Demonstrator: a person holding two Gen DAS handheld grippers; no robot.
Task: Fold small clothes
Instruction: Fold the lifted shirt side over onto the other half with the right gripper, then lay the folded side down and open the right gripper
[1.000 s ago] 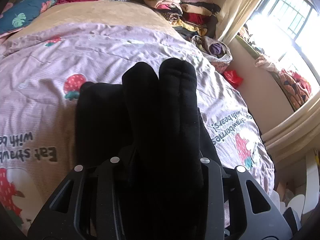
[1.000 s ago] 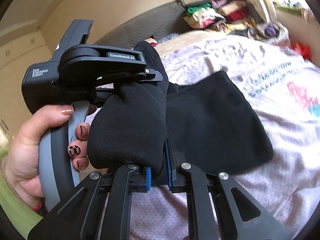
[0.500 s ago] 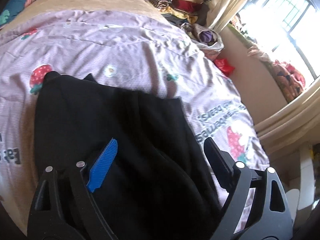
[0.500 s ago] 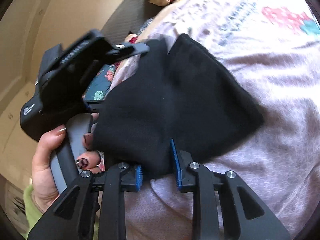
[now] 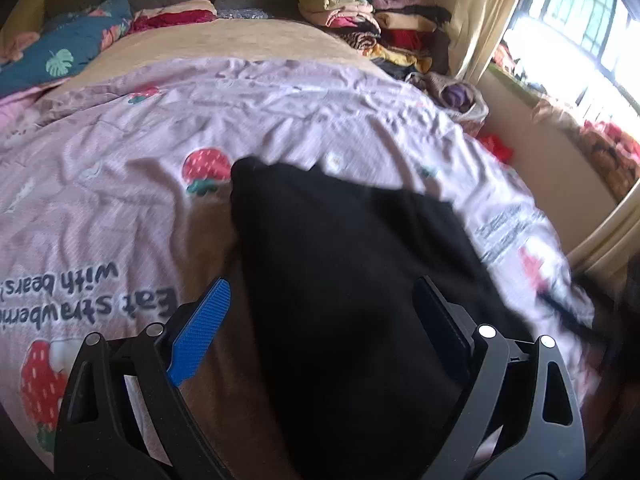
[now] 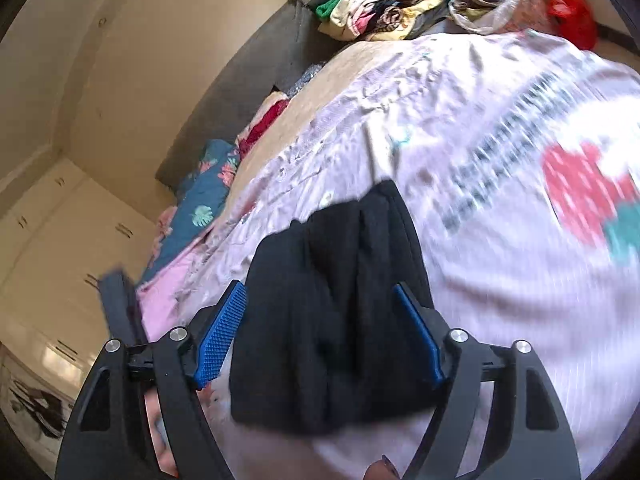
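A small black garment [image 5: 340, 260] lies folded on the lilac strawberry-print bedspread [image 5: 120, 200]. My left gripper [image 5: 320, 320] hovers over its near part, jaws wide and still opening, the cloth below them and free of the blue pad [image 5: 200, 332]. In the right wrist view the same black garment [image 6: 332, 312] shows as a thick folded bundle. My right gripper [image 6: 320, 336] straddles it with jaws opening, and its pads [image 6: 222, 336] have come off the cloth. The picture is motion-blurred.
Stacks of folded clothes [image 5: 360, 12] sit at the head of the bed beside a curtain and a bright window [image 5: 580, 40]. A teal leaf-print pillow [image 5: 60, 60] lies at the far left. A red bag [image 6: 572, 8] and wardrobe doors [image 6: 60, 260] flank the bed.
Both grippers were shut on the lifted black garment; both have let go and spread their jaws. The garment has dropped onto the bedspread, folded. The right gripper has swung and rolled.
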